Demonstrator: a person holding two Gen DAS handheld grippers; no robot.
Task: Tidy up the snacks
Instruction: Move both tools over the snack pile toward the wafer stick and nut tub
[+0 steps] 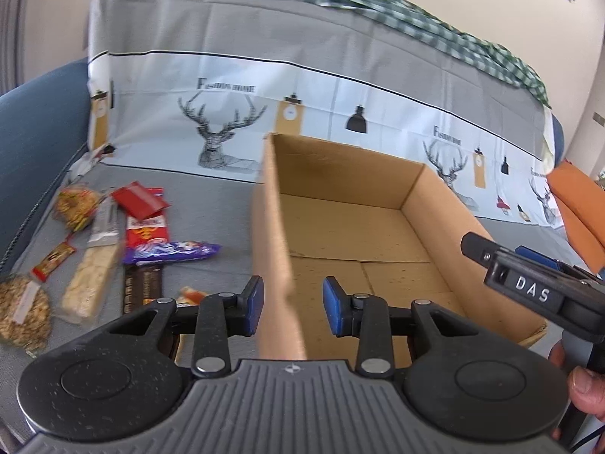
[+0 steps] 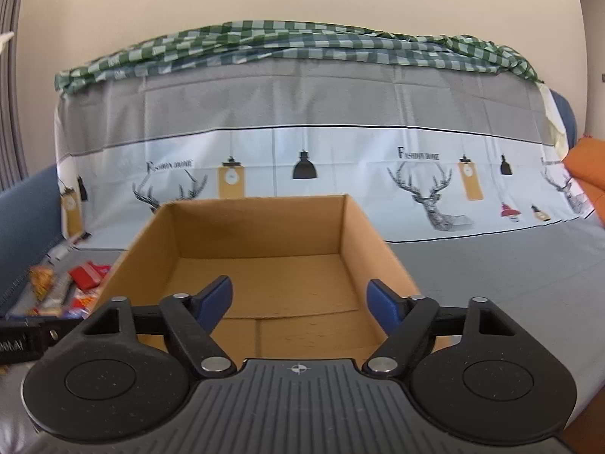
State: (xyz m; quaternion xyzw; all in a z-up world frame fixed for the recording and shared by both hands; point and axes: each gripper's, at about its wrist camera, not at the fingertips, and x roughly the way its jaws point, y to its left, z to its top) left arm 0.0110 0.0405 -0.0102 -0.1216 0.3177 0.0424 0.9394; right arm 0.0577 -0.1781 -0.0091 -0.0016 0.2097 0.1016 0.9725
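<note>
An open, empty cardboard box (image 1: 363, 227) (image 2: 264, 234) stands on the grey sofa seat. My left gripper (image 1: 293, 304) is open astride the box's left wall, which runs between the blue pads (image 1: 254, 302) without being pinched. Left of the box lie several snacks: a purple wrapper (image 1: 170, 251), a red packet (image 1: 140, 200), a dark bar (image 1: 141, 287), a pale nougat bar (image 1: 94, 276) and clear bags of puffed snack (image 1: 22, 310). My right gripper (image 2: 298, 302) (image 1: 503, 253) hangs open over the box's near right side, holding nothing.
The sofa backrest (image 2: 302, 113), draped in a grey cover with deer and lamp prints, rises just behind the box. A green checked cloth (image 2: 295, 43) lies along its top. An orange cushion (image 1: 578, 204) is at the right and a blue armrest (image 1: 34, 132) at the left.
</note>
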